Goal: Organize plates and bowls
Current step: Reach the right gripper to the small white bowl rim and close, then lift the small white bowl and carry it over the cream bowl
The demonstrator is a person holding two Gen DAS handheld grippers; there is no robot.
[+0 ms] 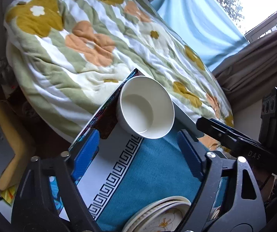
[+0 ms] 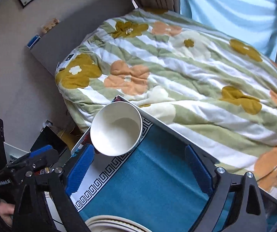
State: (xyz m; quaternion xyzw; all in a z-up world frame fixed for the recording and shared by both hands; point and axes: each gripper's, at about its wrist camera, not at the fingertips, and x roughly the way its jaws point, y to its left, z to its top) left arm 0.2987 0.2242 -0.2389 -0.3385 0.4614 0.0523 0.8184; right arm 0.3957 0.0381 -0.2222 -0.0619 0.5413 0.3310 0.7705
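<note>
A plain white bowl [image 1: 145, 107] [image 2: 116, 128] stands upright and empty at the far corner of a blue cloth with a white key-pattern border [image 1: 157, 174] [image 2: 148, 183]. A stack of cream plates with a flower print [image 1: 163, 214] [image 2: 109, 224] lies at the near edge, below both grippers. My left gripper [image 1: 138, 150] hangs open over the cloth, the bowl just beyond its blue fingertips. My right gripper [image 2: 139, 166] is open too, with the bowl beside its left fingertip [image 2: 88, 152]. Nothing sits between either pair of pads.
A bed with a green, white and orange flowered quilt [image 1: 92, 44] [image 2: 186, 77] runs right behind the table edge [image 2: 177, 127]. A colourful printed sheet [image 1: 107, 116] lies under the bowl's left side. Blue curtains [image 1: 196, 25] hang behind. A hand [image 2: 3, 212] holds the left gripper's black frame.
</note>
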